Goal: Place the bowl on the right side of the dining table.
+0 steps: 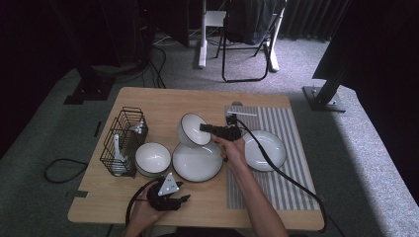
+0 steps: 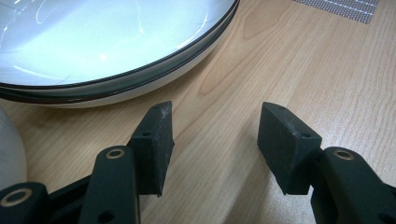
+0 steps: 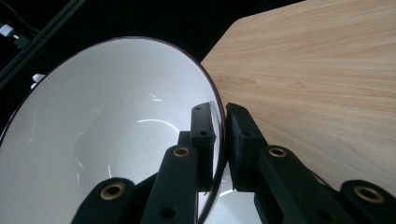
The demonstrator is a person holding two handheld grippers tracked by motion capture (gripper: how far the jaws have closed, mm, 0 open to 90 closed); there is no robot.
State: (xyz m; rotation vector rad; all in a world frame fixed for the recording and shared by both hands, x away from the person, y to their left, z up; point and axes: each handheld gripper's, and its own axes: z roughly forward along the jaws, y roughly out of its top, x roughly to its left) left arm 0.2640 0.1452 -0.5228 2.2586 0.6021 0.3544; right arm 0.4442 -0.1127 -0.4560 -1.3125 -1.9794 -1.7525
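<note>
The right claw [image 1: 205,128] is clamped on the rim of a white bowl [image 1: 193,129]. One jaw is inside the bowl and one is outside. The bowl is tipped on its side and held up over the middle of the desk [image 1: 148,101], just above the big plate [image 1: 196,161].

The grip is only on a thin edge, and the bowl looks smooth and shiny. It may slip out or swing down if the hand turns fast. Then it could fall on the big plate under it and chip or crack both.

The bowl is also close to other dishes. A small bowl [image 1: 152,158] sits near the left edge, next to a black wire basket [image 1: 123,140]. Another plate [image 1: 264,150] lies on the striped mat [image 1: 289,187] toward the right edge. A wide swing could knock one of them.

The black cable [image 1: 276,170] from the right claw runs across that plate on the mat. If it pulls tight, it may drag the plate.

The left claw [image 1: 184,198] rests near the front edge with its jaws apart and nothing between them. It sits close to the big plate, so a quick push could bump it.
</note>
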